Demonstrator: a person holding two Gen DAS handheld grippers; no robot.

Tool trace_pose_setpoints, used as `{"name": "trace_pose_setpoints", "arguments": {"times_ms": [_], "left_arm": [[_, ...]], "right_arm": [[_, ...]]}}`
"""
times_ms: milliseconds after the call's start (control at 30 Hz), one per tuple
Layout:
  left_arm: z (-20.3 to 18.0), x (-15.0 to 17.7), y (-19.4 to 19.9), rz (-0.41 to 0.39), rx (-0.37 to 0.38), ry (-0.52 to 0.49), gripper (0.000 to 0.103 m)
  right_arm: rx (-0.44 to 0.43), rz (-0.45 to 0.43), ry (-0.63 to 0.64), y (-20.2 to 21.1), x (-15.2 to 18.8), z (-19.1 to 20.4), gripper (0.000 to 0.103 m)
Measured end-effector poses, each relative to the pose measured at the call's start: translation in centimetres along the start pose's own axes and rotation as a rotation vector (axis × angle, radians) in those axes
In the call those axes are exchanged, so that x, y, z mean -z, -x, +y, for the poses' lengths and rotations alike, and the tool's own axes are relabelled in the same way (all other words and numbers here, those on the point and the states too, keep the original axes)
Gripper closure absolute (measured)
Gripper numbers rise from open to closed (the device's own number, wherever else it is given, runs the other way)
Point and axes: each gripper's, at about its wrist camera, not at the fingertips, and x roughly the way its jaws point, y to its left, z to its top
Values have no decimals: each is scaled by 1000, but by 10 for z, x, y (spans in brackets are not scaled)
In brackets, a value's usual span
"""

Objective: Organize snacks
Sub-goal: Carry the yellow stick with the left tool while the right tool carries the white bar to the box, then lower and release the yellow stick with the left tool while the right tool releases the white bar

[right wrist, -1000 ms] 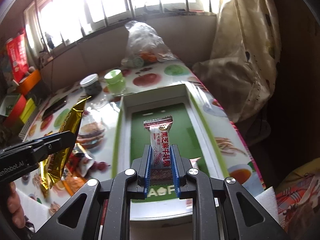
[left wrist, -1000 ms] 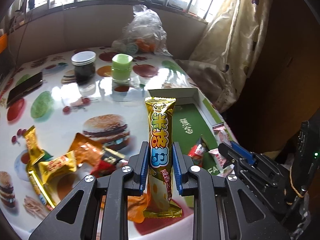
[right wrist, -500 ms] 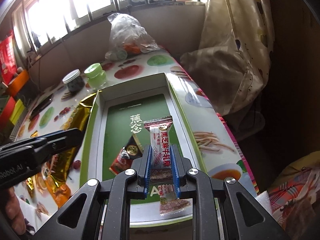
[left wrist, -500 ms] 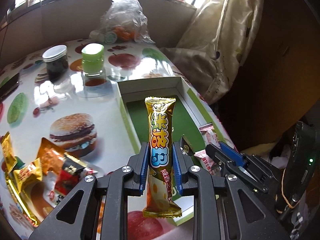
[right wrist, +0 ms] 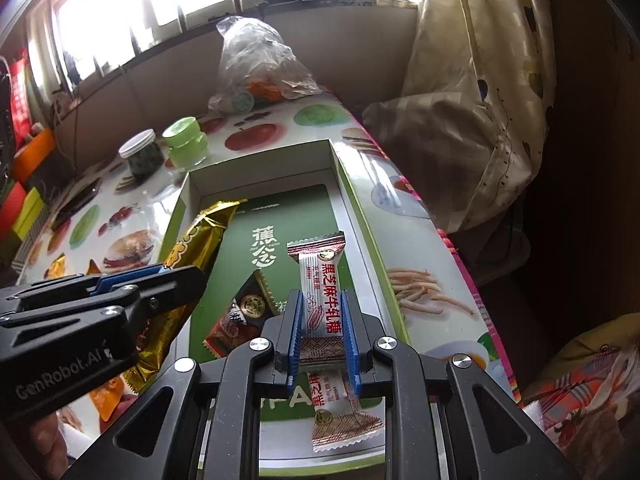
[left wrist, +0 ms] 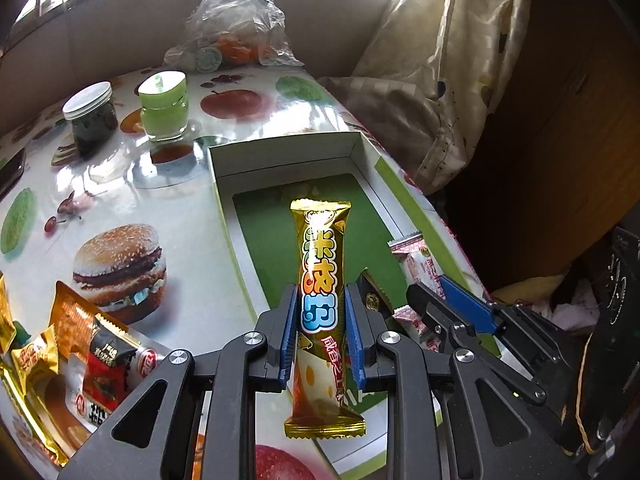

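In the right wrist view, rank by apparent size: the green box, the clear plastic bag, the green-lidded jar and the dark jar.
1. Green box, by far the largest.
2. Clear plastic bag.
3. Green-lidded jar and dark jar: much alike and side by side, so unranked.
The bag sits farthest back, so it looks smaller than it is.

The see-through bag [left wrist: 236,20] by the window hides what is inside it (something orange, too blurry to tell), and the snack pile [left wrist: 60,364] runs off the picture's left edge.

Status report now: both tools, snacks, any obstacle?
Left tool shut on gold snack bar. Right tool shut on white candy. Both over green box; dark wrapper inside.
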Motion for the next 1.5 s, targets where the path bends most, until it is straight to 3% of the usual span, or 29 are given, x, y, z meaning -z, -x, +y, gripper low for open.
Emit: {"name": "trace_pose_setpoints", "arguments": {"times_ms": [433,833,1167,1300,1500], "left_arm": [[2,1,-13,32,3,18,79],[3,1,-17,47,7,25,79],[3,3,-11,33,29,26,72],[3,4,-4,18,26,26,63],[3,8,11,-7,24,16,63]], "right_arm": [[-1,-4,4,-4,-2,-2,84],[8,8,2,-6,-3,-3,77],[17,-12,-13,4,-1,-5,72],[24,-17,-18,8,-1,-6,71],[32,-31,-17,17,1,-3,69]]}}
